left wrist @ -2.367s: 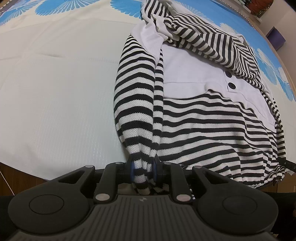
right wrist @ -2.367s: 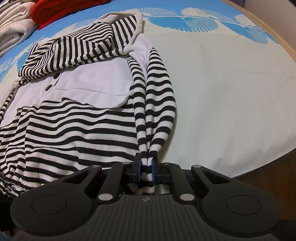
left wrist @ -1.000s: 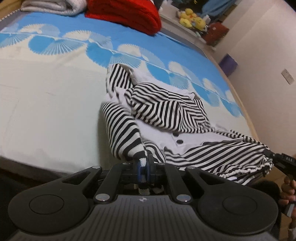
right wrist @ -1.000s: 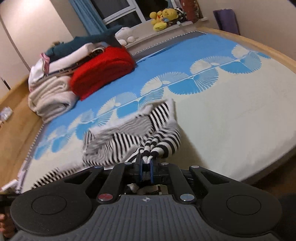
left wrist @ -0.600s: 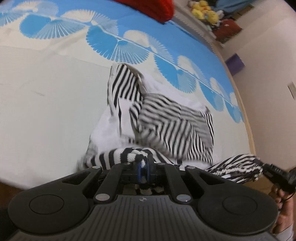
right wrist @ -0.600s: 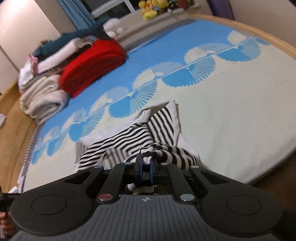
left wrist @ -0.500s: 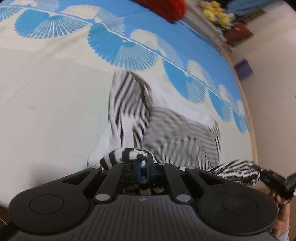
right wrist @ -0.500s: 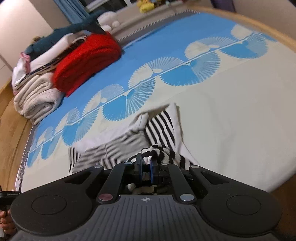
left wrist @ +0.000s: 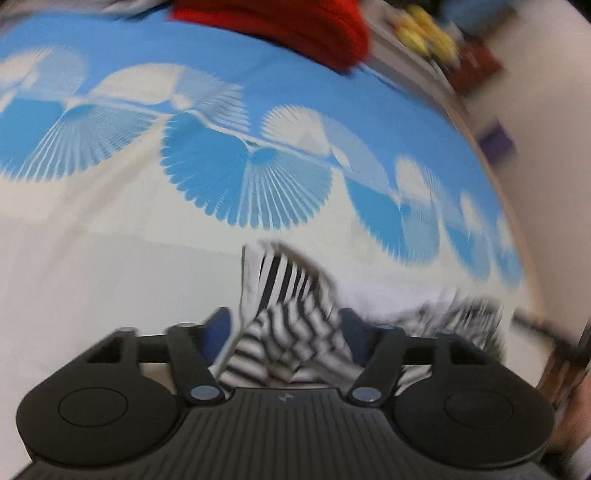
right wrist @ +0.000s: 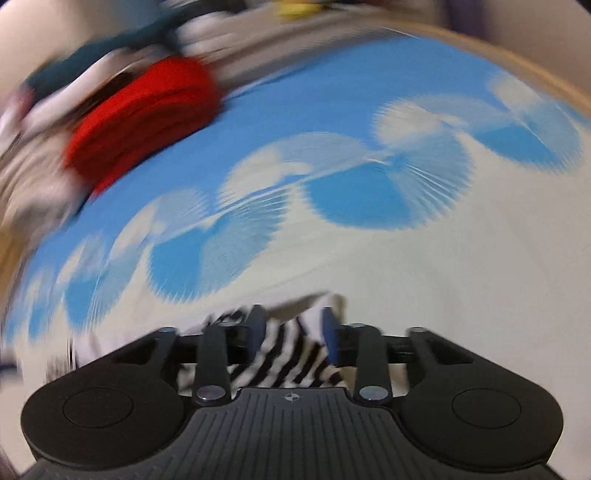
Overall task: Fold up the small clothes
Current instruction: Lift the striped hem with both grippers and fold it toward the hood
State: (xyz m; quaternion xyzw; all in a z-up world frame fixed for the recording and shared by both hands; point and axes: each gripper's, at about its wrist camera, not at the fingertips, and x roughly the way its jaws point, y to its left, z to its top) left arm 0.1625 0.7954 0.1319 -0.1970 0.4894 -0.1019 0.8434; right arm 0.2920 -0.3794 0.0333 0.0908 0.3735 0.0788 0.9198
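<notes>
Lying beyond the striped top (left wrist: 295,317) — red folded pile (left wrist: 280,26), blurred yellow toys (left wrist: 428,33).

Striped knit cloth garment (left wrist: 291,332) lies on smooth matt sheet (left wrist: 92,266).

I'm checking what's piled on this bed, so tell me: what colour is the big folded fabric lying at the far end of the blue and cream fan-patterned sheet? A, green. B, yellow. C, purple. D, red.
D: the folded fabric at the far end of the blue and cream fan-patterned sheet is plainly bright red, in both wrist views despite the blur.
</notes>
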